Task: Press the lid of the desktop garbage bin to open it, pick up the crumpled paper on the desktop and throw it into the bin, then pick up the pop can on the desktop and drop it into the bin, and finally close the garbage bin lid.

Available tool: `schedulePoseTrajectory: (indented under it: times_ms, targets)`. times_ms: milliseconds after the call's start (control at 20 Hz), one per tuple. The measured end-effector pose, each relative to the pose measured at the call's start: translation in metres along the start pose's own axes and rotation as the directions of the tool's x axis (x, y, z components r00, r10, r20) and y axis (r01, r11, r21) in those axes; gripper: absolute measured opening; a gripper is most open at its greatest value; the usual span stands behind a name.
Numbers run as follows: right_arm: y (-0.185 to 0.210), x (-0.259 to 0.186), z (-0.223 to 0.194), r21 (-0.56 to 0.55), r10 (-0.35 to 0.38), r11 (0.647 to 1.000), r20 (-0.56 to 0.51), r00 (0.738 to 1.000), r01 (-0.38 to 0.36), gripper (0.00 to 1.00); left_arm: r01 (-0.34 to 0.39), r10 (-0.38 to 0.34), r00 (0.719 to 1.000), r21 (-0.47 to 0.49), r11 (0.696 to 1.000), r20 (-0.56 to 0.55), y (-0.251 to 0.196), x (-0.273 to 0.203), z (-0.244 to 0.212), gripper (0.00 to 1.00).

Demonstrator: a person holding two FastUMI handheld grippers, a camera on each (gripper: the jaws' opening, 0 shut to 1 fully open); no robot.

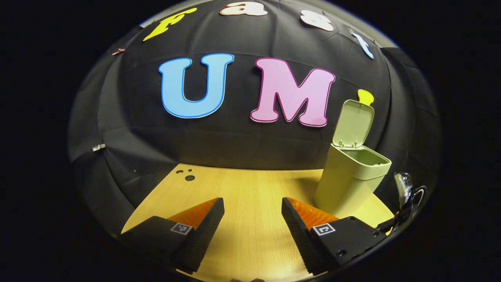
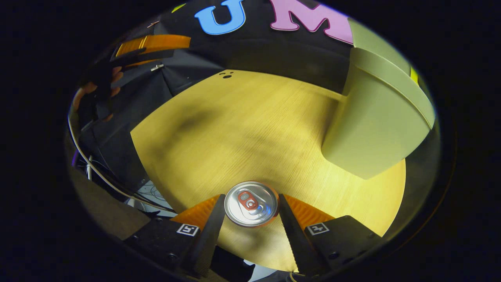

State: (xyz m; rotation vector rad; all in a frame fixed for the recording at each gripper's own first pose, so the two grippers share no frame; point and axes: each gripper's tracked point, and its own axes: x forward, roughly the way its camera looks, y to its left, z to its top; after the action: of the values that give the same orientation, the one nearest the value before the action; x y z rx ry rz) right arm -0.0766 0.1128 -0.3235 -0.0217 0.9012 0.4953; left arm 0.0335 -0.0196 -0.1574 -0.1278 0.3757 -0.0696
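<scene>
The right gripper (image 2: 251, 205) clamps its 2 fingers on the silver aluminium pop can (image 2: 251, 203) — seen top-on above the pale wooden desktop (image 2: 242, 129). The left gripper (image 1: 253, 213) hangs empty with fingers spread, the pale green plastic garbage bin (image 1: 348, 180) beside it — hinged lid (image 1: 353, 123) raised upright.

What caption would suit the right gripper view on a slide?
Right gripper closed on a pop can, seen top-down above the wooden desk, with the green bin nearby.

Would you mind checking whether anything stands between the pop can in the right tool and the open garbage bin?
Nothing visible does. The right tool grips the pop can over bare desktop, and the garbage bin stands to its right. In the left gripper view the lid is raised, leaving the mouth open.
</scene>
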Motion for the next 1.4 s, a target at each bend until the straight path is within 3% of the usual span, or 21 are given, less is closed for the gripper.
schedulePoseTrajectory:
  times_ms: [350,750,1200,1400]
  targets:
    - [-0.008,-0.056,0.068,0.017,0.011,1.000,0.147,0.989,-0.014,0.84,0.024,-0.024,1.000,0.002,1.000,0.002,-0.011,0.005,-0.001,0.96]
    - [-0.021,-0.111,0.152,0.073,0.005,0.997,0.328,0.945,-0.031,0.84,0.032,-0.032,0.999,0.010,0.999,0.008,-0.016,0.008,0.002,0.96]
    - [-0.083,-0.152,0.218,0.191,-0.105,0.982,0.483,0.869,0.013,0.83,0.031,-0.031,1.000,0.012,0.999,0.005,-0.014,0.009,0.001,0.95]
    - [-0.119,-0.159,0.237,0.198,-0.171,0.977,0.512,0.842,0.078,0.83,0.032,-0.032,0.999,0.014,0.999,0.006,-0.015,0.008,0.002,0.96]
